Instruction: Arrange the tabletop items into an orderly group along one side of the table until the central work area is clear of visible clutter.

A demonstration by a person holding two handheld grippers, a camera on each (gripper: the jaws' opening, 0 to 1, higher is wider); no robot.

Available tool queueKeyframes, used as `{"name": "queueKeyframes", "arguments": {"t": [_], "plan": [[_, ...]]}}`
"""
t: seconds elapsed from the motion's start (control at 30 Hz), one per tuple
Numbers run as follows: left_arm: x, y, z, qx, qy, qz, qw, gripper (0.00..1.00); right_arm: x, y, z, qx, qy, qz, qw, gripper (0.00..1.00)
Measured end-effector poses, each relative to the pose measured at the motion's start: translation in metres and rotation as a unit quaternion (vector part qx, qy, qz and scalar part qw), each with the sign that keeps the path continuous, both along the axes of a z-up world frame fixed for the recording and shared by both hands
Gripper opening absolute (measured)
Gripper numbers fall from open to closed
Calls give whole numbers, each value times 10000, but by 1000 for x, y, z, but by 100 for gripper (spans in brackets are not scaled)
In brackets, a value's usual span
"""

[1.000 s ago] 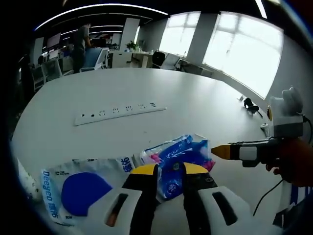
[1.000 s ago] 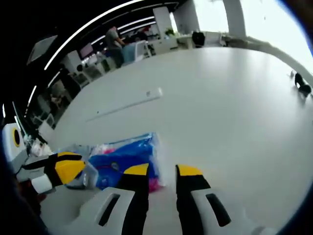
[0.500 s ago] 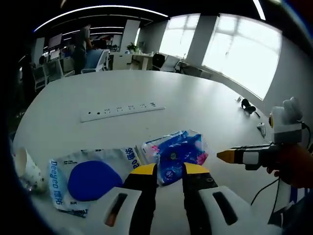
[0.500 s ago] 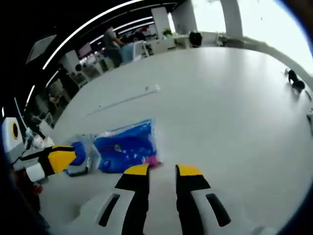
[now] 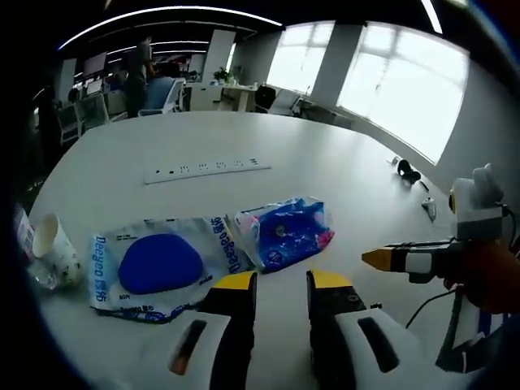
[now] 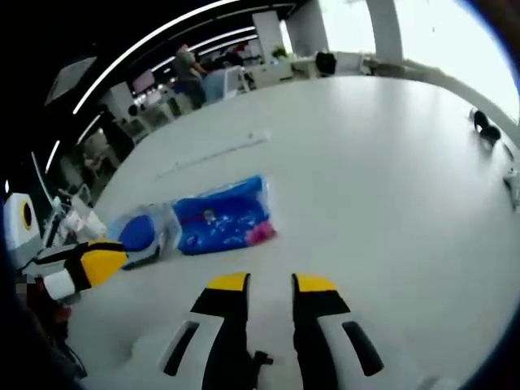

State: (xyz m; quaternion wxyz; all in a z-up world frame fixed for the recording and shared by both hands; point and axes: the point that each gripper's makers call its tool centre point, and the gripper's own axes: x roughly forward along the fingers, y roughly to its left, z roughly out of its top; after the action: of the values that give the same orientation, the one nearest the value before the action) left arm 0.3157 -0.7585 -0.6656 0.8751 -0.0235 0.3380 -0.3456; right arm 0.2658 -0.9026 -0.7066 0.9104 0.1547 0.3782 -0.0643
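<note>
**Currently: both grippers clear of the packets, nothing held**

Currently the left gripper (image 5: 276, 284) has its jaws narrowly parted and holds nothing. The right gripper (image 6: 270, 286) shows the same narrow gap, also empty.

The blue packet (image 5: 284, 231) lies flat near the table (image 5: 325, 154) edge closest to the person, overlapping the clear pouch (image 5: 154, 264) with its blue pad. A paper cup (image 5: 55, 253) stands beside the pouch, toward the same edge. A power strip (image 5: 207, 170) lies well apart, toward the table centre. Small dark items (image 5: 404, 170) sit near the far side edge.

Risks, as judgement:
- The packets are thin and slick; a narrow jaw may pinch only film and let the contents slide out.
- Dragging the pouch could tip the light cup.
- The strip is long; gripped at one end, it may swing into the group.
</note>
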Motion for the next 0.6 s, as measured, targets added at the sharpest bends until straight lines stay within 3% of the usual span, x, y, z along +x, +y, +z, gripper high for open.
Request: {"name": "queueKeyframes", "arguments": {"t": [0.6], "plan": [[-31,7,-6,39,68,-20,10000,26,-40,10,-9,41,121,-18,9999,17]]}}
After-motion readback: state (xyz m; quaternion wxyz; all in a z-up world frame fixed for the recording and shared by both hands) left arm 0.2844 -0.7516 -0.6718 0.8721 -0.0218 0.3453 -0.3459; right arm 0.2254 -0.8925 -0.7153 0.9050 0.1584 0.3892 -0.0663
